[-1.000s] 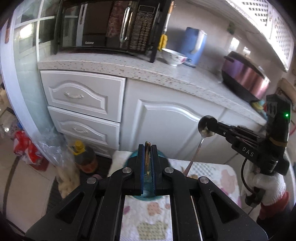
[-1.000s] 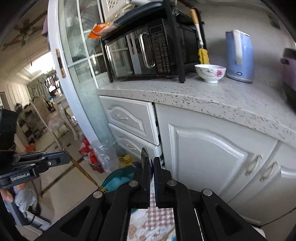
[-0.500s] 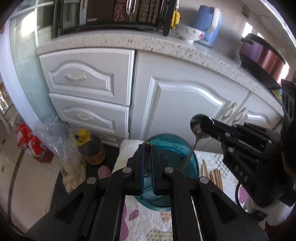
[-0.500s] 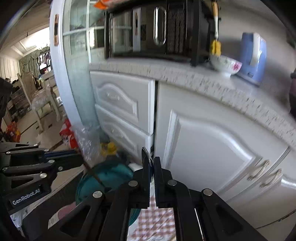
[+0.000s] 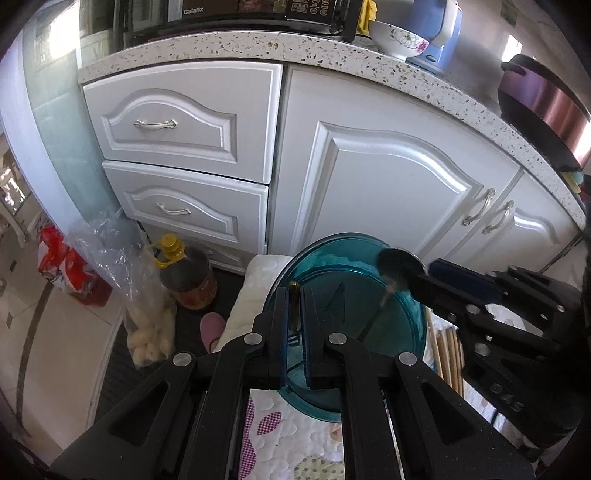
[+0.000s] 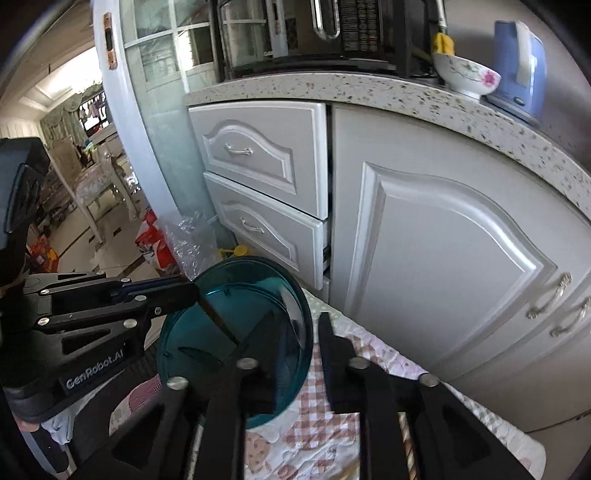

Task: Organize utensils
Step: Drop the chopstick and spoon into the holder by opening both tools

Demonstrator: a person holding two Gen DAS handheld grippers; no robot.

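A teal glass bowl point(image 5: 354, 295) stands on a quilted mat point(image 5: 291, 439); it also shows in the right wrist view point(image 6: 236, 325). My left gripper point(image 5: 294, 299) is shut on a thin brown chopstick point(image 5: 294, 306) over the bowl's left side; the stick also shows in the right wrist view point(image 6: 219, 321). My right gripper point(image 6: 297, 325) is open above the bowl's right rim. In the left wrist view a metal spoon point(image 5: 397, 264) sits blurred at the right gripper's fingertips point(image 5: 424, 280). More chopsticks point(image 5: 448, 354) lie on the mat right of the bowl.
White cabinets and drawers point(image 5: 369, 184) stand right behind the mat under a speckled counter point(image 5: 424, 74) with a microwave, flowered bowl point(image 5: 399, 35) and blue kettle. An oil bottle point(image 5: 184, 273) and plastic bags point(image 5: 144, 310) sit on the floor at left.
Both grippers dropped and tilted down over the teal bowl. My right gripper's jaws, shut on the spoon before, have opened. The left stays shut on the chopstick.
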